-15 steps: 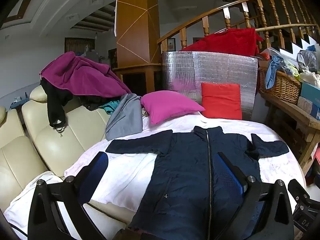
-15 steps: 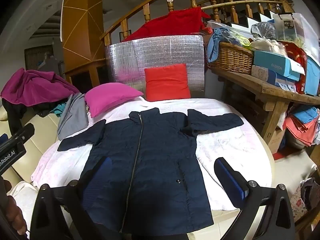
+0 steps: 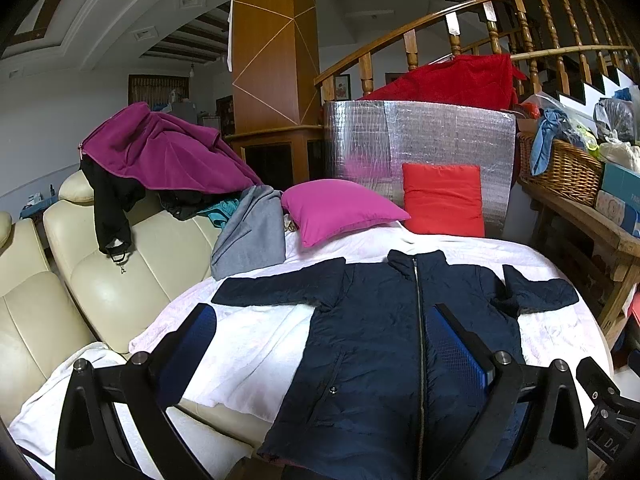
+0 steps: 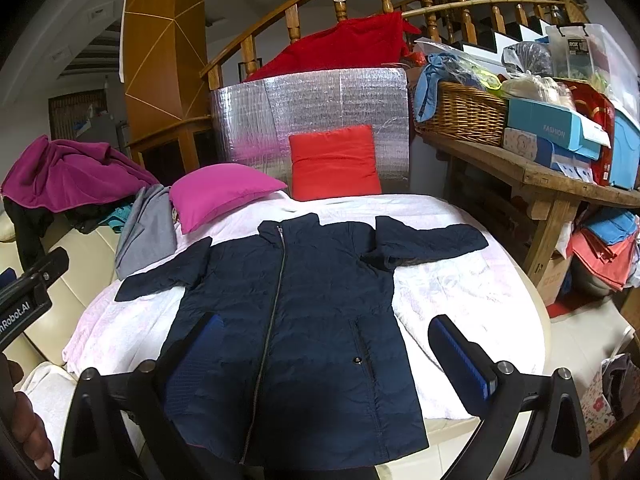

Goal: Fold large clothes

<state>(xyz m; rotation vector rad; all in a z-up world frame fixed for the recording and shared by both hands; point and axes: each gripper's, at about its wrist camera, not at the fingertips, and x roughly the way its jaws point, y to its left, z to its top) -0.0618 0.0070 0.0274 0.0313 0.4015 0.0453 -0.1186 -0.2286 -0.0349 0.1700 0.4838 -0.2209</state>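
Navy jacket (image 4: 296, 312) spread flat, zipped, sleeves out, on white sheet (image 4: 452, 292) near pink pillow (image 4: 216, 188). Left gripper (image 3: 320, 344) and right gripper (image 4: 324, 352) both gaping wide above hem, gripping nothing.

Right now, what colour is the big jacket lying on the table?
The jacket is dark navy blue, with a zipper down the front. The right wrist view shows it best.
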